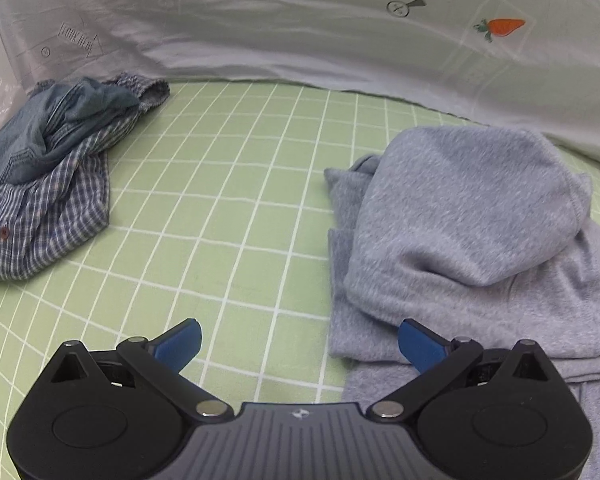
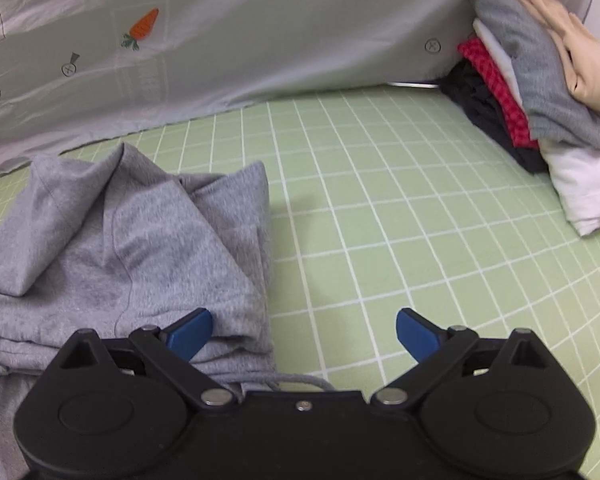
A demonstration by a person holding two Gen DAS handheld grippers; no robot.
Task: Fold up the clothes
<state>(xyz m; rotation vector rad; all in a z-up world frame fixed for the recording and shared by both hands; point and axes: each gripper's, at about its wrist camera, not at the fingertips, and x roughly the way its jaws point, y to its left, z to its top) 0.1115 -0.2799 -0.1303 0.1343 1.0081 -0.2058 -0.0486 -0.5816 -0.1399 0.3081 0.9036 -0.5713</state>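
The left hand-held gripper hovers low with its blue-padded fingers spread wide and nothing between them; its right finger sits over the near left edge of a grey hooded sweatshirt, its left finger over bare surface. The sweatshirt lies partly folded on the desk, which is covered by a green cloth with a white grid, the hood bunched on top of the layered body. In the right wrist view the right hand-held gripper is likewise wide apart and empty, its left finger above the sweatshirt's near right corner and its right finger above the green cloth; a grey drawstring loops out from under the garment just in front of the gripper body. At the far left of the desk, well apart from the sweatshirt, a crumpled heap holds a blue-and-white checked shirt with a denim garment on top. At the far right stands a stack of folded clothes in beige, grey, red, dark and white. A pale grey sheet printed with carrots hangs along the back edge.
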